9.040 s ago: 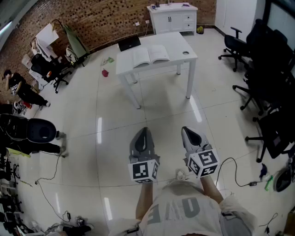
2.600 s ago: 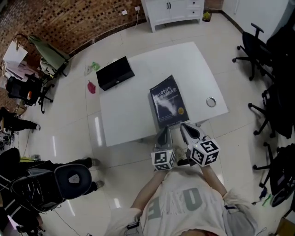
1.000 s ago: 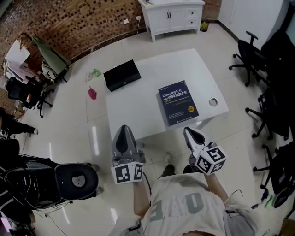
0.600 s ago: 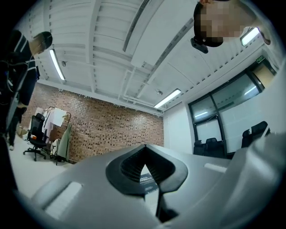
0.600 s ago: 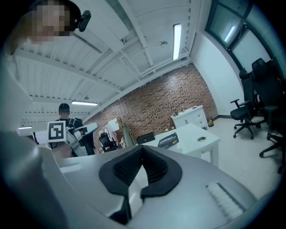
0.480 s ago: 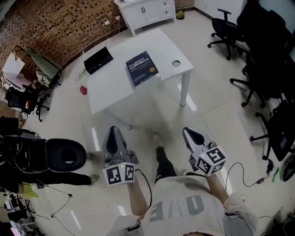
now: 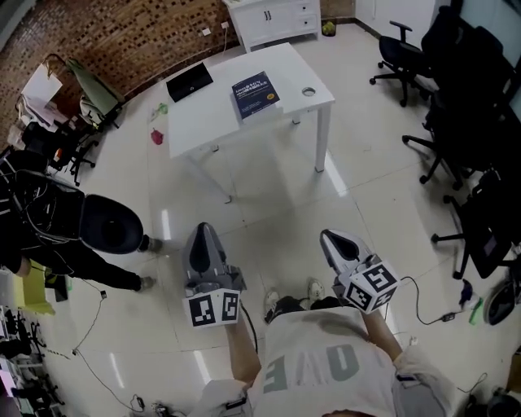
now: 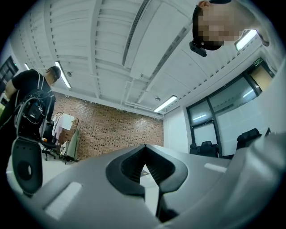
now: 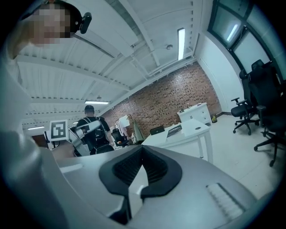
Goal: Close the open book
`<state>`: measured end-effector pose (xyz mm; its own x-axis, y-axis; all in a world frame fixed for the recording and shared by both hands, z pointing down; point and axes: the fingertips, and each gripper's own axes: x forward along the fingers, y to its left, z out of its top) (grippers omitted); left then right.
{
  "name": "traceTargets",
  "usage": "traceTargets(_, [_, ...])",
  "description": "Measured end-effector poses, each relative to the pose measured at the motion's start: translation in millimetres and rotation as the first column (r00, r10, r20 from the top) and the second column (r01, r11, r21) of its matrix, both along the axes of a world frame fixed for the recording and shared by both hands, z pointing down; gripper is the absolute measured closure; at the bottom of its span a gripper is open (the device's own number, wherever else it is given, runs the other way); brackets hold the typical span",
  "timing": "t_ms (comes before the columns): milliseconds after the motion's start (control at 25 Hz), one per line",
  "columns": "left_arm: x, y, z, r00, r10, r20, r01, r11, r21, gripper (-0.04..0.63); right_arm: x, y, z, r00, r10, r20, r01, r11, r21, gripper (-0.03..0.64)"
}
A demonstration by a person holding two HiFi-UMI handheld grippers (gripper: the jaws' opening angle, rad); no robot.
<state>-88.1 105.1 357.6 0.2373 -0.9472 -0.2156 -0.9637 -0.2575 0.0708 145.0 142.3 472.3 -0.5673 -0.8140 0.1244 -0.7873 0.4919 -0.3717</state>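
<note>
Holding left gripper [image 7: 204,231] and right gripper [image 7: 329,237] clenched and empty, well away from the table [image 7: 203,122] — probably because of the book [image 7: 255,94] on it lying already closed.

This is an office-like workroom. Glossy pale floor tiles [image 7: 269,195] spread around a white surface [image 7: 212,122]. A brick wall [image 7: 122,41] and a white cabinet [image 7: 273,20] stand behind the surface, and black swivel chairs [image 7: 472,122] crowd its right side. Cables [image 7: 81,358] trail over the floor well in front of it. Strip lights [image 9: 180,42] run overhead, and tall glazed panels [image 8: 214,120] line one wall.
</note>
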Motion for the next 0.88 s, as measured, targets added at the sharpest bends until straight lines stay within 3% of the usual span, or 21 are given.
traceTargets(160, [-25.8, 58.0, -3.7, 0.999, -0.003, -0.031, 0.004, 1.0, 0.024, 0.578, -36.4, 43.6, -5.8, 0.999, -0.035, -0.007, 0.035, 0.999, 0.028, 0.614])
traceTargets(520, [-38.8, 161.9, -10.1, 0.986, 0.164, 0.029, -0.164, 0.986, 0.012, 0.578, -148.3, 126.8, -54.3, 0.996, -0.08, -0.04, 0.085, 0.984, 0.154, 0.614])
traceTargets(640, [-41.6, 182.3, -5.5, 0.983, 0.178, 0.043, -0.178, 0.984, 0.006, 0.578, -162.3, 148.0, -55.8, 0.995, -0.07, -0.065, 0.08, 0.982, 0.168, 0.614])
traceTargets(880, [-53.8, 210.5, 5.7, 0.982, 0.189, -0.007, -0.189, 0.981, -0.032, 0.578, -162.2, 185.1, -57.2, 0.999, -0.007, -0.054, 0.016, 0.986, 0.167, 0.614])
